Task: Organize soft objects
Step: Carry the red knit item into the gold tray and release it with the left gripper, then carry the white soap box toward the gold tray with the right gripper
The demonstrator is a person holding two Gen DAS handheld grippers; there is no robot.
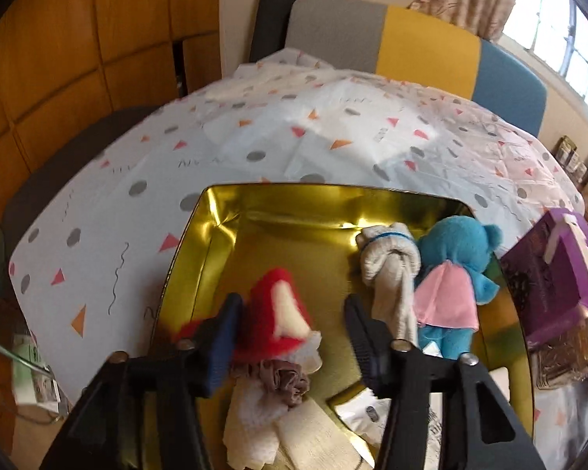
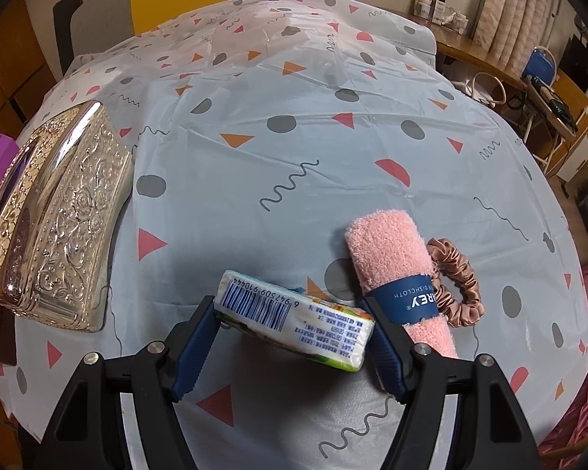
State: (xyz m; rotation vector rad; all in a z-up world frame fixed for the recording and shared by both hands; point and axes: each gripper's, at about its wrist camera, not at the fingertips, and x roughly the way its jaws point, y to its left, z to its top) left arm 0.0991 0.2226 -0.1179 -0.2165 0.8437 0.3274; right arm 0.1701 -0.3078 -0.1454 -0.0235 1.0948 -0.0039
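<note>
In the left wrist view my left gripper [image 1: 294, 313] is open above a gold metal tin [image 1: 223, 235]. A red and white plush [image 1: 278, 321] lies between its fingers, against the left finger [image 1: 223, 337]. In the tin also lie a rolled white sock [image 1: 392, 270], a blue teddy with a pink dress [image 1: 454, 286] and white and brown cloths [image 1: 278, 403]. In the right wrist view my right gripper [image 2: 290, 325] is shut on a tissue pack [image 2: 294, 321] held above the table. A rolled pink dishcloth [image 2: 396, 270] and a pink scrunchie [image 2: 458, 286] lie just to its right.
The table carries a light blue patterned cloth [image 2: 294, 125]. An embossed silver box [image 2: 62, 215] stands at the left in the right wrist view. A purple box [image 1: 556, 270] sits right of the tin. A colourful chair back [image 1: 423, 39] is behind the table.
</note>
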